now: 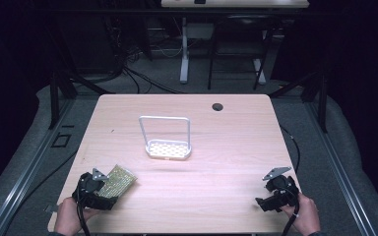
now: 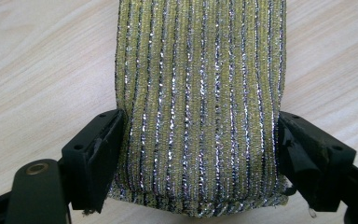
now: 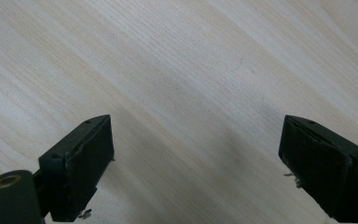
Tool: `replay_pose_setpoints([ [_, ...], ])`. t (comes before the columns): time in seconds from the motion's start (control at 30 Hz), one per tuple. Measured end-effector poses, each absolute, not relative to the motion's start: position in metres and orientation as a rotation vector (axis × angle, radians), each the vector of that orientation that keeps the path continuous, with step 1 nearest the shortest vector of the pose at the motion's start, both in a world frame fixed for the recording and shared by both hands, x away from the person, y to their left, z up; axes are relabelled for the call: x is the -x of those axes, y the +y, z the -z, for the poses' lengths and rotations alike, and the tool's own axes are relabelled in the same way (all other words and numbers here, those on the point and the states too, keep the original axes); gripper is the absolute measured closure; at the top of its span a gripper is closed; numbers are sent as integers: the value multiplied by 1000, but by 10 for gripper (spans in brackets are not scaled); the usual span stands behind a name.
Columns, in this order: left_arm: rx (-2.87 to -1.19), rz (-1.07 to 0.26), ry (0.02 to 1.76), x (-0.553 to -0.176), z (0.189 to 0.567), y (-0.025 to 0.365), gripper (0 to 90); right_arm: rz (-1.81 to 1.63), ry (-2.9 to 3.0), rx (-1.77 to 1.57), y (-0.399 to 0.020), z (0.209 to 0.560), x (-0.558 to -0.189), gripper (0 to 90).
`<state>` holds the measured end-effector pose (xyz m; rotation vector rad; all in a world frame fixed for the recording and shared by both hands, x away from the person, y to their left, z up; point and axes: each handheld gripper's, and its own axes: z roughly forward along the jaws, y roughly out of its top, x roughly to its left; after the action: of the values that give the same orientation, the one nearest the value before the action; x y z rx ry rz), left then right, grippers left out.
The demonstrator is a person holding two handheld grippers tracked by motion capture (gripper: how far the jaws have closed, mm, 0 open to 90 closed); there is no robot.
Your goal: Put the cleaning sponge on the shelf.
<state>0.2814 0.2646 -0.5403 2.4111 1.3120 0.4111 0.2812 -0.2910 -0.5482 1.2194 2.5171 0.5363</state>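
I hold a two-jaw gripper in each hand over a pale wooden desk (image 1: 216,187). My left gripper (image 2: 200,154) sits at the near left corner of the desk. Its jaws are closed onto a yellow-green scouring sponge (image 2: 200,102) with glittering silver stripes, both pads pressing against its long sides near its close end. The sponge lies flat on the desk and stretches away from me between the jaws. From the high view, the sponge (image 1: 117,180) points diagonally toward the middle of the desk, and my left hand (image 1: 68,216) grips the tool from the near edge.

My right gripper (image 3: 196,158) rests at the near right corner, well apart from the sponge. Its jaws stand wide open with bare wood grain between them, holding nothing.

A small white wire rack (image 1: 169,147) with a perforated tray and a tall loop handle stands upright near the desk's center, apart from both grippers.
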Motion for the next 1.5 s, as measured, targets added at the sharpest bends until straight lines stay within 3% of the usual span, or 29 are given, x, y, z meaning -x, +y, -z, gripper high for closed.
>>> replay_pose_setpoints([
  [1.5,-2365,-473,1180,-277,513,225,216,-505,2536,-1194,-288,550,-281,92],
])
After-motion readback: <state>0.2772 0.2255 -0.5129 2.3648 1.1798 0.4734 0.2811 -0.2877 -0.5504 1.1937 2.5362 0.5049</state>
